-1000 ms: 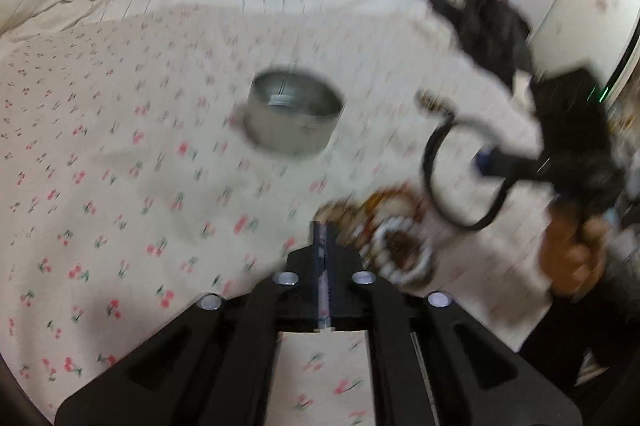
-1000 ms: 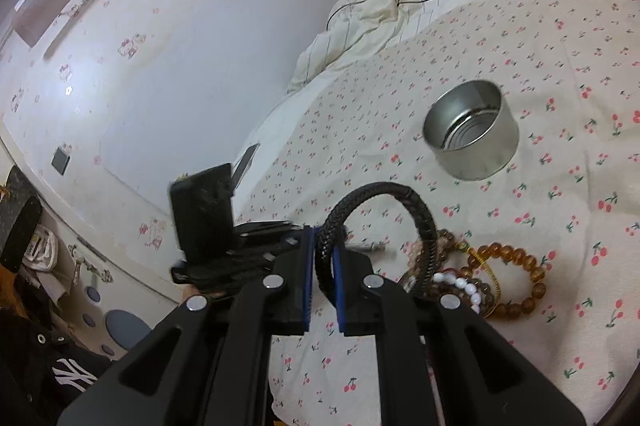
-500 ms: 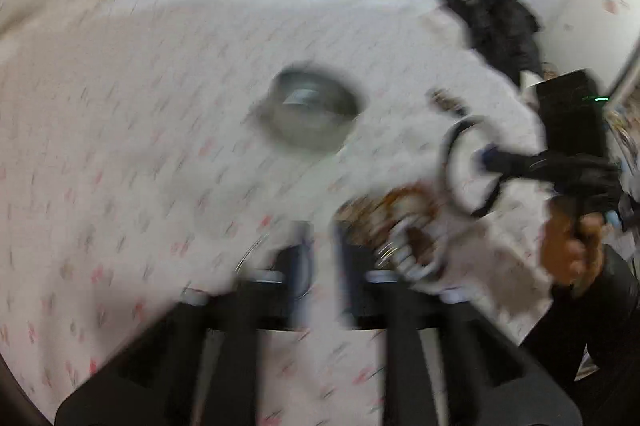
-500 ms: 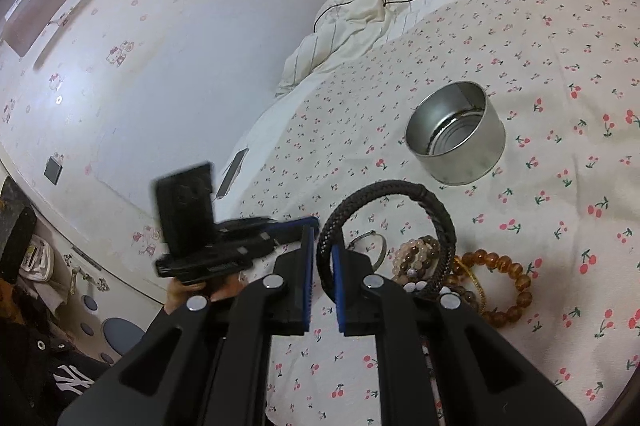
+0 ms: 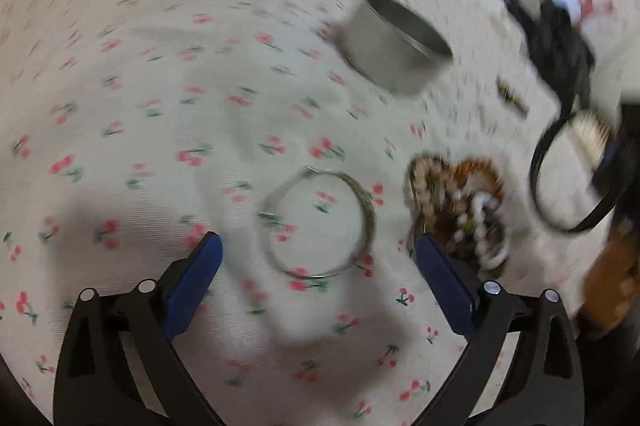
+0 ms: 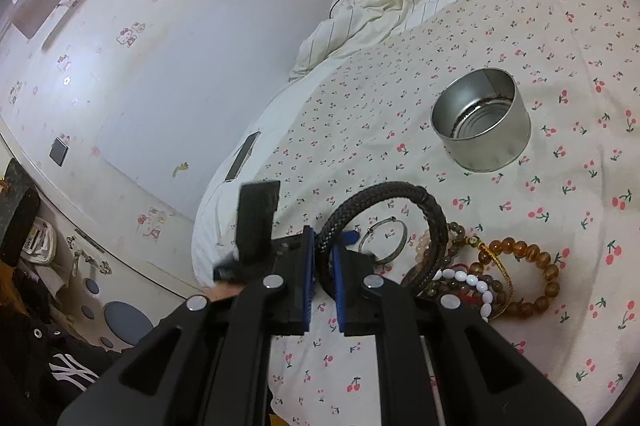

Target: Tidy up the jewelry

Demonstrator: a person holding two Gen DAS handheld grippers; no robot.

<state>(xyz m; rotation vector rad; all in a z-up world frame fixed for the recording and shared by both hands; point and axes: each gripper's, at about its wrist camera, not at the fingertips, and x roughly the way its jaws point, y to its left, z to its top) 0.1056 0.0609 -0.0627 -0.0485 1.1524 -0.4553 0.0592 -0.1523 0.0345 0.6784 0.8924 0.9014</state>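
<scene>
The left gripper (image 5: 316,252), jaws just opened wide, straddles a thin silver wire bangle (image 5: 318,224) lying at twelve o'clock of it, while the right gripper (image 6: 325,266) clamps a black braided cord bracelet (image 6: 384,226), the round silver tin (image 6: 482,120) at one o'clock.

A bed (image 6: 460,86) in cherry-print sheets stands against a cartoon-papered wall (image 6: 168,26)

bed (image 6: 500,26), cherry sheet | on it: tin (image 6: 482,120), bangle (image 5: 318,224), bead bracelets (image 6: 500,278)

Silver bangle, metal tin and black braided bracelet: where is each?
Silver bangle (image 5: 370,222), left wrist view, on its right-hand rim.
Metal tin (image 6: 494,150), right wrist view, on its outer side wall.
Black braided bracelet (image 6: 384,189), right wrist view, on top of its arc.
</scene>
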